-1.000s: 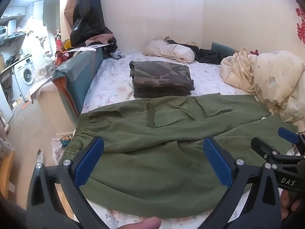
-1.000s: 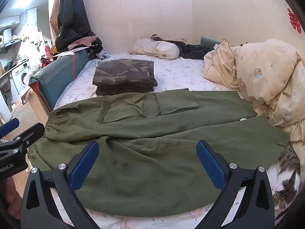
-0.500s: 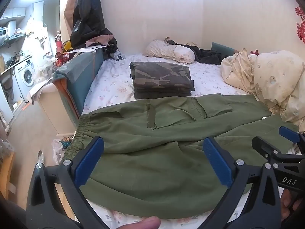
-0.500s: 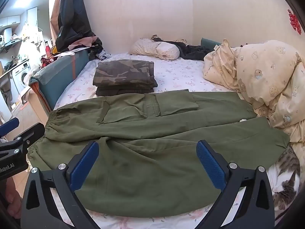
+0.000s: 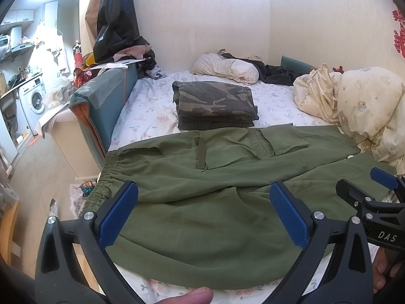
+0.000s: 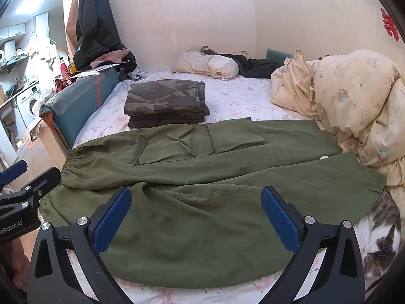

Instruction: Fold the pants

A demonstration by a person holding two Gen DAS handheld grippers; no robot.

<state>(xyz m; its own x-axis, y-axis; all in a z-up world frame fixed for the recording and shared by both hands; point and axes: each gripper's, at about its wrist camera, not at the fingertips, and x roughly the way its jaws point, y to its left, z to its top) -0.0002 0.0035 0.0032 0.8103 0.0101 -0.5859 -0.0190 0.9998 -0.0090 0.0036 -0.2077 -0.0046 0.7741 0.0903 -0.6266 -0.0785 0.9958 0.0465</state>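
Observation:
Olive green cargo pants [image 5: 215,182] lie spread flat across the bed, waistband at the left, legs running right; they also show in the right wrist view [image 6: 202,177]. My left gripper [image 5: 202,207] is open and empty, held above the near edge of the pants by the waist end. My right gripper [image 6: 195,212] is open and empty, above the near edge further right. Each gripper shows at the edge of the other's view.
A stack of folded camouflage clothes [image 5: 215,103] lies behind the pants. A cream duvet [image 6: 354,106] is heaped at the right. A cat [image 6: 379,240] lies at the bed's near right corner. Pillow and dark clothes [image 5: 227,65] sit by the wall. Teal headboard [image 5: 106,106] at left.

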